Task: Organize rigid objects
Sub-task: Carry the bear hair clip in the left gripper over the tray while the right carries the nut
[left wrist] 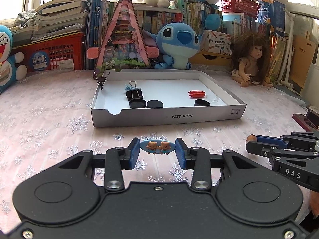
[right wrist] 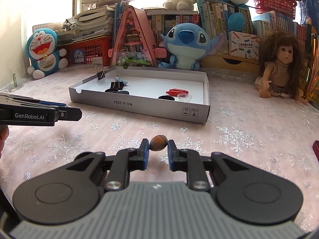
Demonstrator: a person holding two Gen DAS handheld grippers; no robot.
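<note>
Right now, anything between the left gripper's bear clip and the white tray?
Nothing: in the left wrist view only bare snowflake tablecloth lies between the bear clip and the white tray.

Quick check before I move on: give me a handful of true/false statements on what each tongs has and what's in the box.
1. The left tongs grip a blue bear clip. True.
2. The right tongs are empty. False: they grip a brown nut.
3. The white box holds three black round caps. True.
4. The red piece lies on the tablecloth outside the box. False: it lies inside.
5. A binder clip is clipped on the box wall. True.
</note>
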